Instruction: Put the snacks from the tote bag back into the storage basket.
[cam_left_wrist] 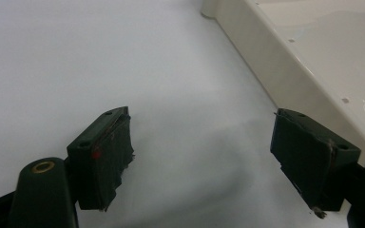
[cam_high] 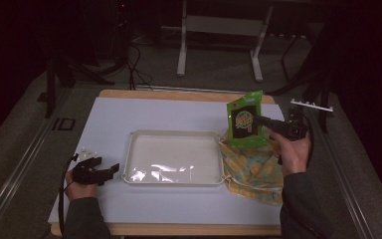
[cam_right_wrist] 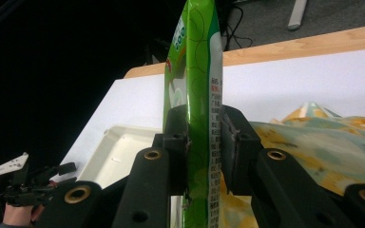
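Right gripper clamped on green packet edge — light, crinkly, prob slippery; left gripper apart, empty.

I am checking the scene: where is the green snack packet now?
The green snack packet is held upright in the right gripper, at the high view's right, above the patterned cloth bag, beside the tray.

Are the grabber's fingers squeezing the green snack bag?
Touching. In the right gripper view, the right gripper has its fingers pressed flat against both sides of the green snack bag, with no gap between them.
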A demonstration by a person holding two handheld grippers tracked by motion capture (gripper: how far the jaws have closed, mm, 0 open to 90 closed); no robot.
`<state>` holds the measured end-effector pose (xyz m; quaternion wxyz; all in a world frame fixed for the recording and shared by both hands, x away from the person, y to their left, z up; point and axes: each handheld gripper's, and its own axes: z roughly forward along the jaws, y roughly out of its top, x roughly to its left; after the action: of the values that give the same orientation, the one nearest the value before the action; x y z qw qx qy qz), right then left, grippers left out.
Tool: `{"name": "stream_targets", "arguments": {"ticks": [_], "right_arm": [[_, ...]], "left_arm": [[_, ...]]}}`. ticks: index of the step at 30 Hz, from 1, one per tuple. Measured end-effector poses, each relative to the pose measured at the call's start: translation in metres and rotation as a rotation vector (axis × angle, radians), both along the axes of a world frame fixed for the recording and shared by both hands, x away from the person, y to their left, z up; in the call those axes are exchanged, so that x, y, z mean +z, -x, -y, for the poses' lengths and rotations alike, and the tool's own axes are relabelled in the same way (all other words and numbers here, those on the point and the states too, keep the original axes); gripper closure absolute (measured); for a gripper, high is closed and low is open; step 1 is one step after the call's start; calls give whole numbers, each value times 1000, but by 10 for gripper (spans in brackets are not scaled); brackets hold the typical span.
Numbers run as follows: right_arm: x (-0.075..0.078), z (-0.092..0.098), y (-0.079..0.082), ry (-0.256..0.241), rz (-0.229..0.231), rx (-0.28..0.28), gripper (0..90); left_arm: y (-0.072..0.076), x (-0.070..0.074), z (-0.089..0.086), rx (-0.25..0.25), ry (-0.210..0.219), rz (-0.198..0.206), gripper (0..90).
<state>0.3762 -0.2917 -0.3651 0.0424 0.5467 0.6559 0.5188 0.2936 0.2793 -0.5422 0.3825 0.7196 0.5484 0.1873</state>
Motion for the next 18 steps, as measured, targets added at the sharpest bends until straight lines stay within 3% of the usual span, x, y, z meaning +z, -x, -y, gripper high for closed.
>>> {"name": "stream_targets", "arguments": {"ticks": [18], "right_arm": [[-4, -36, -12, -15, -8, 41, 742]], "left_arm": [[0, 0, 0, -1, -6, 4, 219]]}}
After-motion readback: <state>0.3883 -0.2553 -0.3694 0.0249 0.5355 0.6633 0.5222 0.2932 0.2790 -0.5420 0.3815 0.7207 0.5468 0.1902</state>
